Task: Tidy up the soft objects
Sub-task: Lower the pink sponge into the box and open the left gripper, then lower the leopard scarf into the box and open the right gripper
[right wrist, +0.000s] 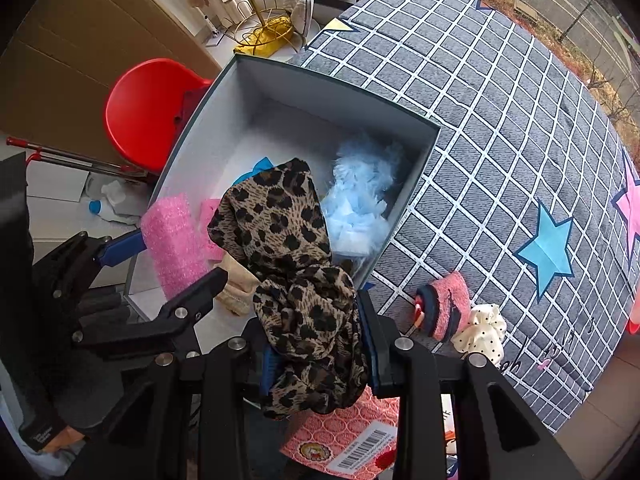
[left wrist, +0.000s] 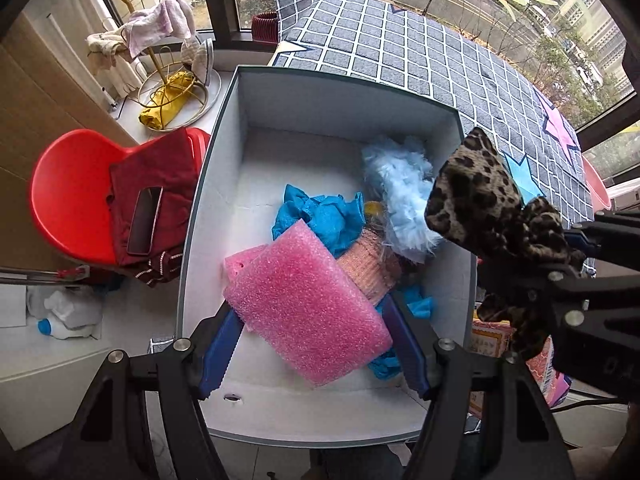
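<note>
A white open box (left wrist: 224, 152) (right wrist: 192, 132) holds a light blue fluffy piece (left wrist: 400, 188) (right wrist: 360, 196), a blue cloth (left wrist: 324, 216) and a peach knit item (left wrist: 372, 268). My left gripper (left wrist: 316, 344) is shut on a pink bubble foam pad (left wrist: 308, 308) (right wrist: 170, 240) and holds it over the box. My right gripper (right wrist: 316, 360) is shut on a leopard-print cloth (right wrist: 292, 272) (left wrist: 480, 204) at the box's right rim. A pink sock (right wrist: 448, 308) and a dotted white cloth (right wrist: 484, 332) lie on the checked blanket (right wrist: 500, 120).
A red chair (left wrist: 68, 200) with dark red clothes and a phone (left wrist: 144, 220) stands left of the box. A gold rack (left wrist: 172, 88) with towels stands behind it. A white bottle (left wrist: 64, 320) lies on the floor. A patterned pink box (right wrist: 348, 436) sits below my right gripper.
</note>
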`<move>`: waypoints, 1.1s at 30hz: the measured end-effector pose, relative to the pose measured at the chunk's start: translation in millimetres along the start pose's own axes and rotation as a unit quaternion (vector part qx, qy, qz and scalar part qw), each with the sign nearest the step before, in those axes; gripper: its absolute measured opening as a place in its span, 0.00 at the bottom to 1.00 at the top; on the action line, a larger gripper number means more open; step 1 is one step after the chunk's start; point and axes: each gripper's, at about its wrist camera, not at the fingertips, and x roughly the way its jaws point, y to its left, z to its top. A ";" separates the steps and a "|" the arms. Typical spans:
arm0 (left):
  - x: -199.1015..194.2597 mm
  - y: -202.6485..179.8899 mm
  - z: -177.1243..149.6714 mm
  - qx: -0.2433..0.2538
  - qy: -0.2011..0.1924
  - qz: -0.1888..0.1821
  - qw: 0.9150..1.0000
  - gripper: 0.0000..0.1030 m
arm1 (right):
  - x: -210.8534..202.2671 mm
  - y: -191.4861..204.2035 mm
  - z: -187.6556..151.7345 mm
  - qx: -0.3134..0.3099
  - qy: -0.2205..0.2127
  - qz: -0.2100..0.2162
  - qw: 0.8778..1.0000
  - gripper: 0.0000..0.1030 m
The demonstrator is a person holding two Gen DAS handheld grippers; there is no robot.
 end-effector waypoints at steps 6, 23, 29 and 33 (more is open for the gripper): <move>5.7 1.8 1.4 -0.003 0.005 0.001 1.000 0.71 | 5.4 -2.2 6.4 0.006 0.007 0.004 1.000 0.33; 21.9 6.9 12.3 -0.018 0.018 0.008 1.000 0.71 | 19.9 -0.8 30.5 0.014 0.015 0.008 1.000 0.33; 27.9 6.4 19.0 -0.023 0.021 0.007 0.999 0.72 | 23.2 0.3 38.8 0.010 0.014 0.006 1.000 0.33; 29.6 2.7 22.3 -0.019 0.021 0.005 1.000 0.72 | 24.4 -0.7 44.4 0.011 0.013 0.003 1.000 0.33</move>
